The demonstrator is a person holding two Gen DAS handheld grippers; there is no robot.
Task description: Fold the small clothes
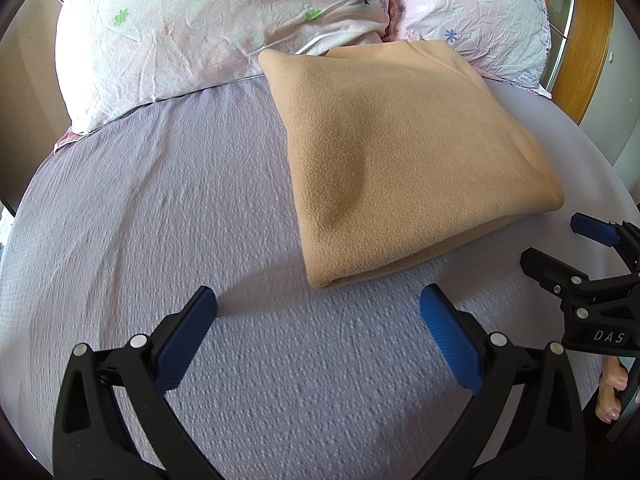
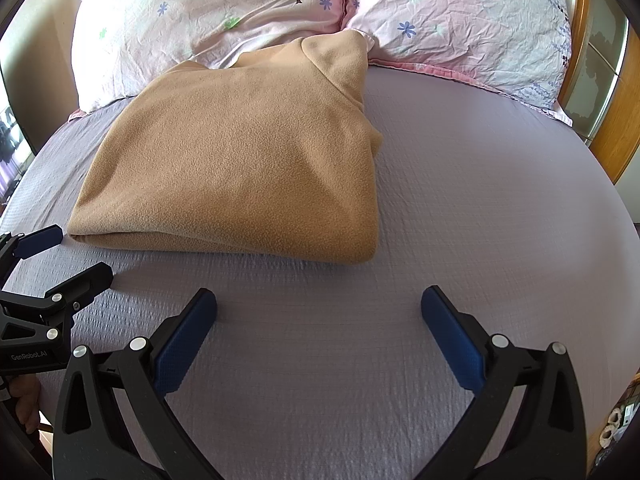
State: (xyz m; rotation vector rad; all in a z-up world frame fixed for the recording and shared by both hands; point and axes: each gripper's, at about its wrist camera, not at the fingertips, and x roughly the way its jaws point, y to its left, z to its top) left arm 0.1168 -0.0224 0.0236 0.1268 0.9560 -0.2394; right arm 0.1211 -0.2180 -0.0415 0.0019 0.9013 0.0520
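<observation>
A tan fleece garment (image 1: 400, 152) lies folded in a thick rectangle on the lilac bed sheet (image 1: 160, 220), its far end touching the pillows. It also shows in the right wrist view (image 2: 240, 168). My left gripper (image 1: 318, 300) is open and empty, just short of the garment's near left corner. My right gripper (image 2: 319, 300) is open and empty over bare sheet (image 2: 480, 200), in front of the garment's near right corner. Each gripper shows at the edge of the other's view, the right one (image 1: 560, 244) and the left one (image 2: 72, 256), both open.
Two pink flowered pillows (image 1: 180, 32) (image 2: 460, 20) lie at the head of the bed behind the garment. A wooden headboard frame (image 1: 580, 60) stands at the right. The bed edge curves away on the right in the right wrist view.
</observation>
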